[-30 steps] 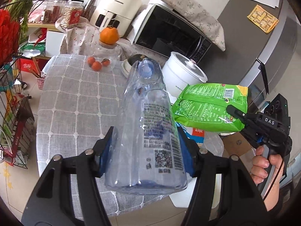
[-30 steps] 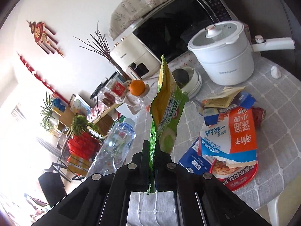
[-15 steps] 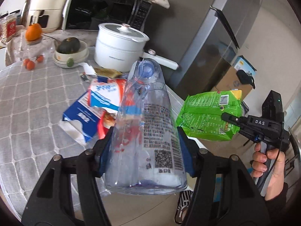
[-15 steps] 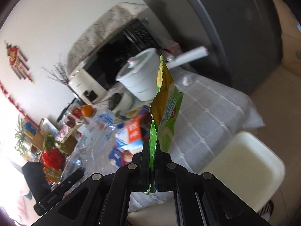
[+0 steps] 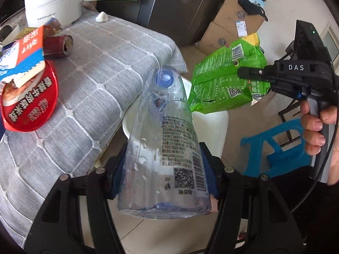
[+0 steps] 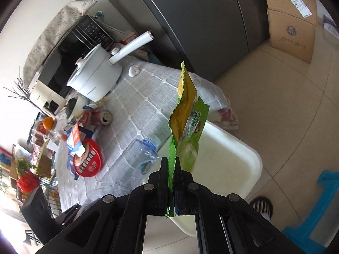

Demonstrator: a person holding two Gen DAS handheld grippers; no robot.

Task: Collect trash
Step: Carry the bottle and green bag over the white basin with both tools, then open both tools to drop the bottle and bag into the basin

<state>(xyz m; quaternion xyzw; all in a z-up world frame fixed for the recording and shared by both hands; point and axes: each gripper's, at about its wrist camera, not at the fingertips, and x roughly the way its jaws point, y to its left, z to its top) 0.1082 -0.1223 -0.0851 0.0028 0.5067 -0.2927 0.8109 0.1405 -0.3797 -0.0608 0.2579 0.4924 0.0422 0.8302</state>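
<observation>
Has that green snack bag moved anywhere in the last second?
Yes. The green snack bag swung off the table and now hangs over the white bin.

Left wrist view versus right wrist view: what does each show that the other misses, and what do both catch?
Only the left wrist view shows the hand on the right claw's handle and the left claw shut on the bottle.

Only the right wrist view shows the microwave, the orange, and the right claw pinching the green bag's edge.

Both show the bottle, the green bag, the white pot, the red can, the red lid, the white bin and the blue stool.
</observation>
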